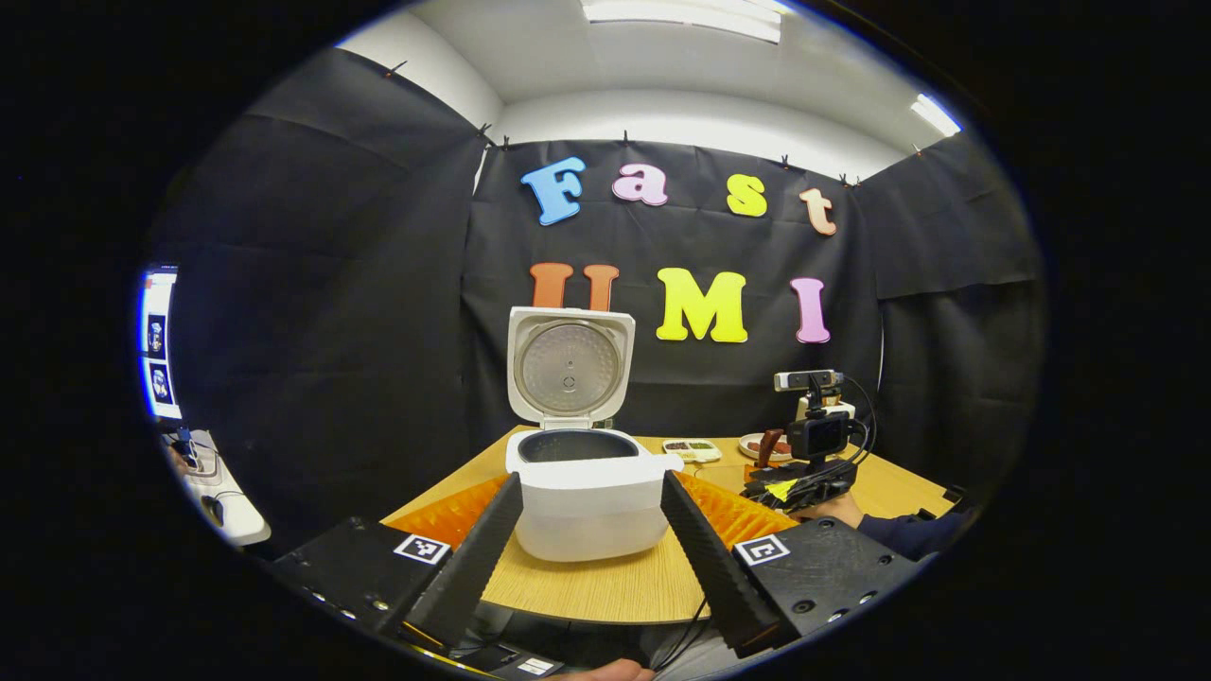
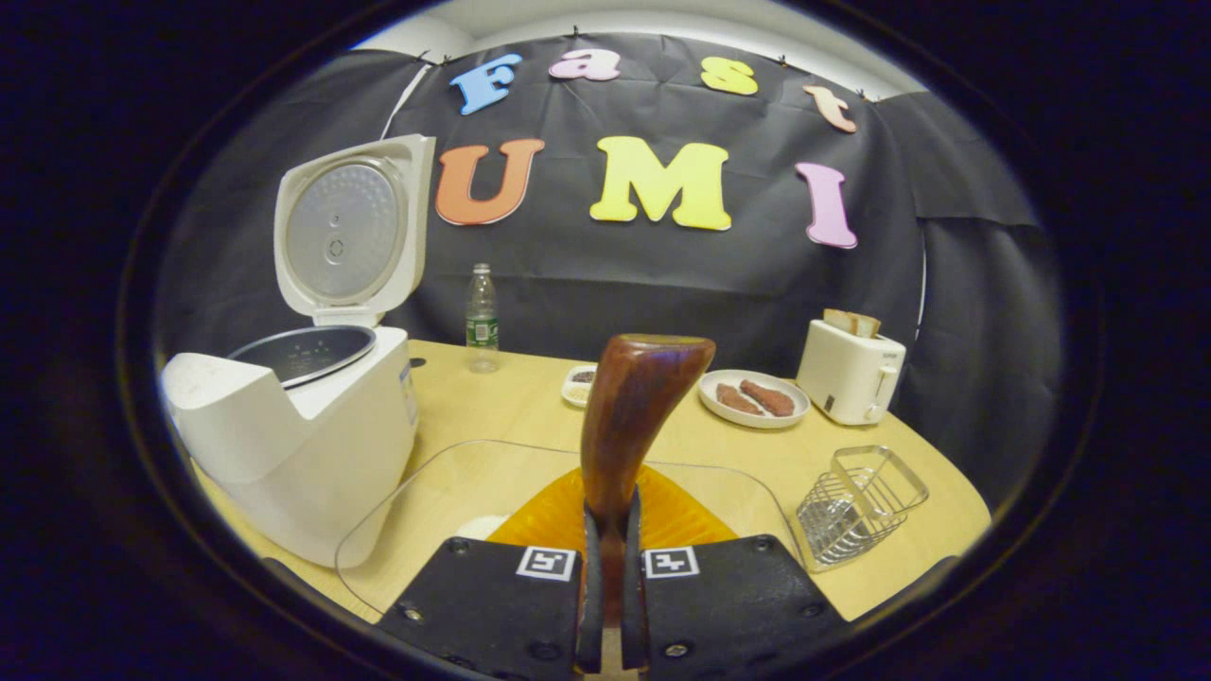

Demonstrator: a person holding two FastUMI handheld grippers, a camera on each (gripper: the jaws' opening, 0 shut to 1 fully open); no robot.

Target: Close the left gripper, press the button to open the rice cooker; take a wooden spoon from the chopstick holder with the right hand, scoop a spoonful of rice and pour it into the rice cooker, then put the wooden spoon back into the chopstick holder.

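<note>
The white rice cooker [image 1: 582,492] stands on the wooden table with its lid [image 1: 570,364] raised and the dark inner pot showing. My left gripper [image 1: 588,480] is open and hangs before the cooker, its fingers spread to either side of it and holding nothing. In the right gripper view the cooker [image 2: 303,435] sits at the left. My right gripper [image 2: 611,511] is shut on a brown wooden spoon [image 2: 634,407] that rises from the fingers. The wire chopstick holder [image 2: 856,501] stands to the right. The left gripper view shows that right gripper [image 1: 814,445] with the spoon [image 1: 768,445] farther off.
A clear glass bowl [image 2: 454,449] over an orange ridged mat [image 2: 672,515] lies just below the spoon. Behind are a water bottle [image 2: 482,317], a small dish [image 2: 579,383], a plate of sausages [image 2: 754,397] and a toaster [image 2: 851,369]. A sleeve [image 1: 908,532] reaches in at right.
</note>
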